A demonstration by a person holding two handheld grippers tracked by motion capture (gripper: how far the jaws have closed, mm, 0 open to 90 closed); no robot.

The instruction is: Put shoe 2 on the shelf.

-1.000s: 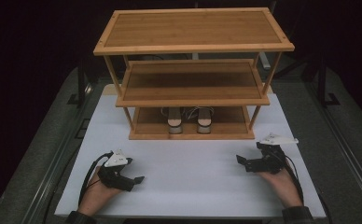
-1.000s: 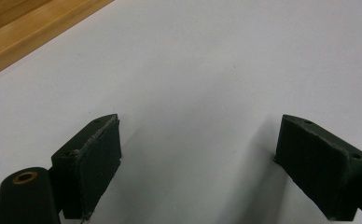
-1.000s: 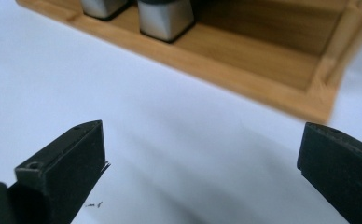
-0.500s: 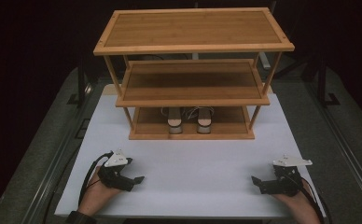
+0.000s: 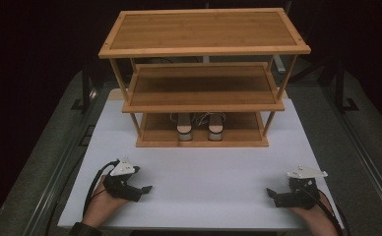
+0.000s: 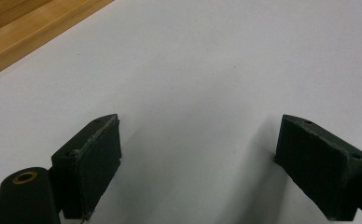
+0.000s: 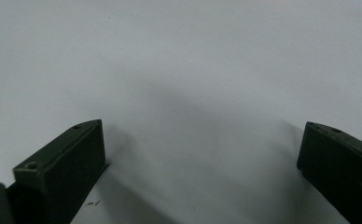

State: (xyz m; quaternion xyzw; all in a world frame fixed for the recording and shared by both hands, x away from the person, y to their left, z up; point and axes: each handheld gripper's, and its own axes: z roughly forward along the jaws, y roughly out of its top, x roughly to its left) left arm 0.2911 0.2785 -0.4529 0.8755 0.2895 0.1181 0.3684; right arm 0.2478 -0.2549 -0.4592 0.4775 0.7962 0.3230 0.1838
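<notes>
While resting apart, left claw (image 5: 142, 189), right claw (image 5: 272, 195), shoes (image 5: 199, 126) far beyond

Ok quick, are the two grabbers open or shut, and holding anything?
Left gripper: open, holding nothing, over the white table.
Right gripper: open, holding nothing.

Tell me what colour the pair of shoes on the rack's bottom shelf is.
The shoes look grey with tan insoles, best seen in the high view.
</notes>
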